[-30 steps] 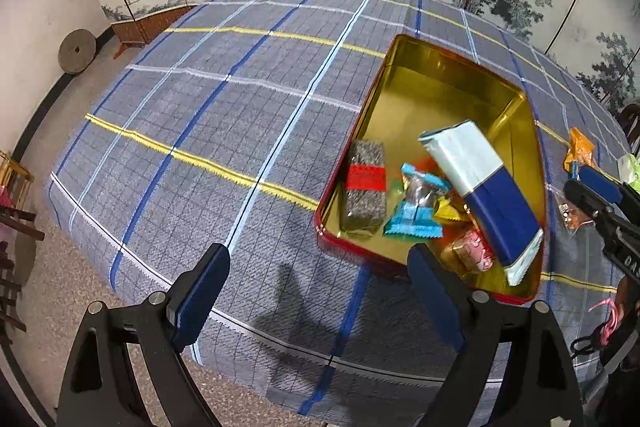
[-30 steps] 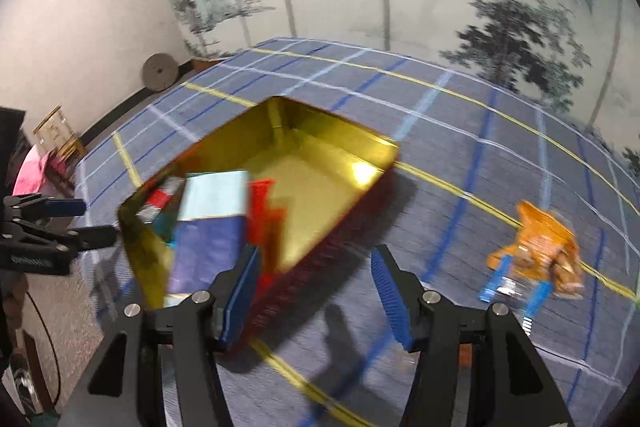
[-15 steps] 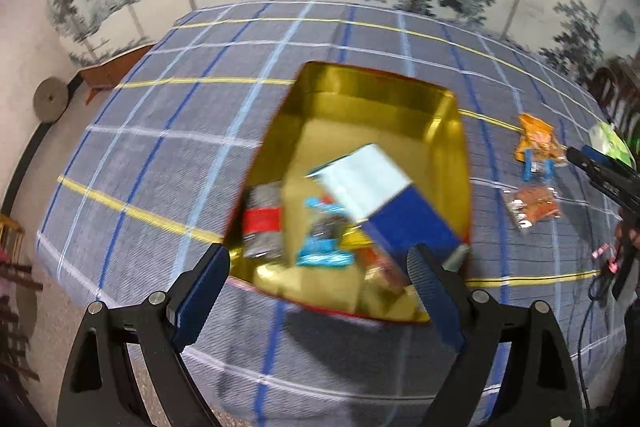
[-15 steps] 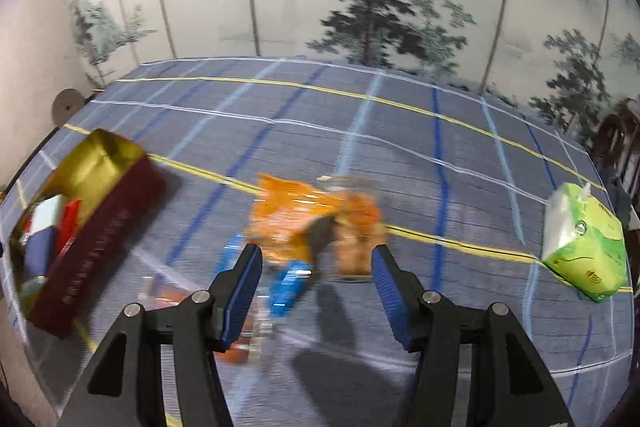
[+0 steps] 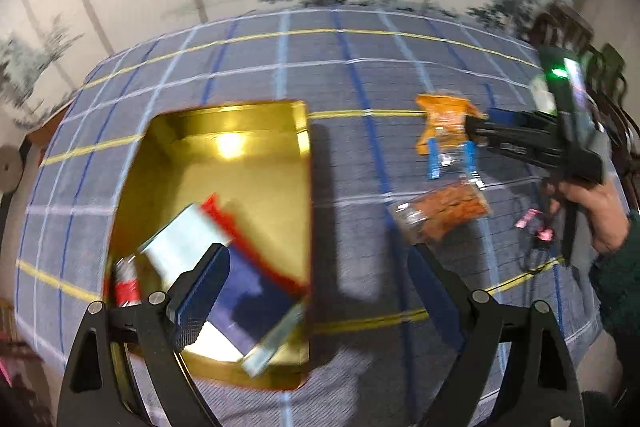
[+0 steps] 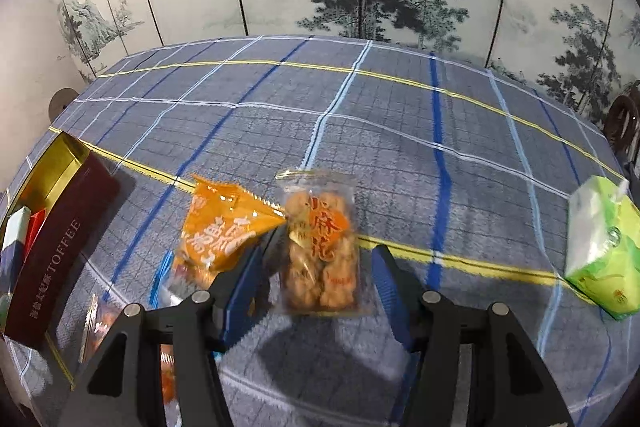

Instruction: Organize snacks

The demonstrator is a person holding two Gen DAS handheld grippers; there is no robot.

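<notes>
Two grippers stand spread and empty: left gripper (image 5: 316,291) over the tin's (image 5: 240,115) right edge, right gripper (image 6: 316,267) straddling a clear packet (image 6: 320,247) on open cloth (image 6: 400,131)

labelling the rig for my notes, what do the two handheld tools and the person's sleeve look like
Both tools are black frames with round silver bolts at the finger joints and blue ribbed pads. The left tool and right tool match in build. Seen from the left wrist view, the right tool carries a lit green light on its body, and the hand holding it has a dark green sleeve.
</notes>
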